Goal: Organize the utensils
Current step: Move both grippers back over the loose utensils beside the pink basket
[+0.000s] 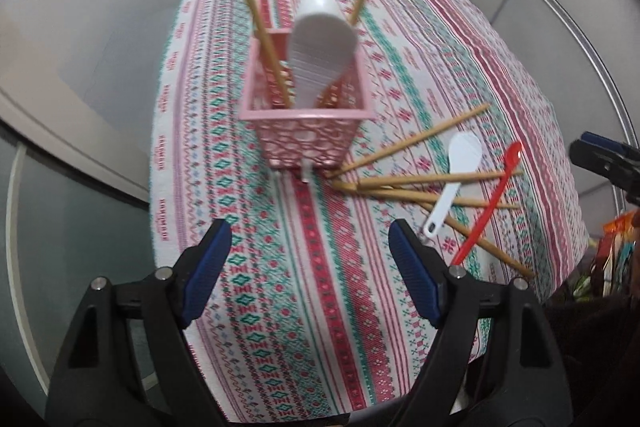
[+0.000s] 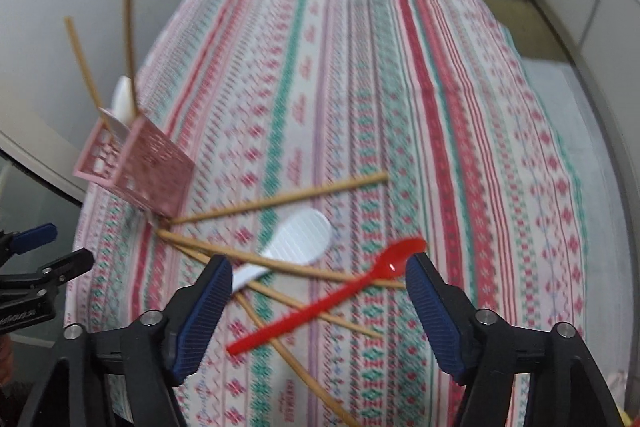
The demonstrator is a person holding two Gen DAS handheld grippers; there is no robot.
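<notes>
Both claws hang spread and empty. The right claw (image 2: 319, 277) hovers over the red spoon (image 2: 320, 303) lying across loose chopsticks (image 2: 280, 197); pinch its handle squarely, avoiding sticks, then lift toward the pink basket (image 2: 140, 171) at far left.

I am looking at what appears to be a domestic setting, most likely a dining corner in a home. A table is wearing a woven patterned tablecloth (image 1: 280, 267) in pink, red and green bands. Household eating utensils are lying on it: bamboo chopsticks (image 2: 280, 201), a white rice spoon (image 2: 296, 239), a red plastic spoon (image 2: 332, 299). Plain pale panelled walls (image 1: 100, 7) are closing in behind the table.
</notes>
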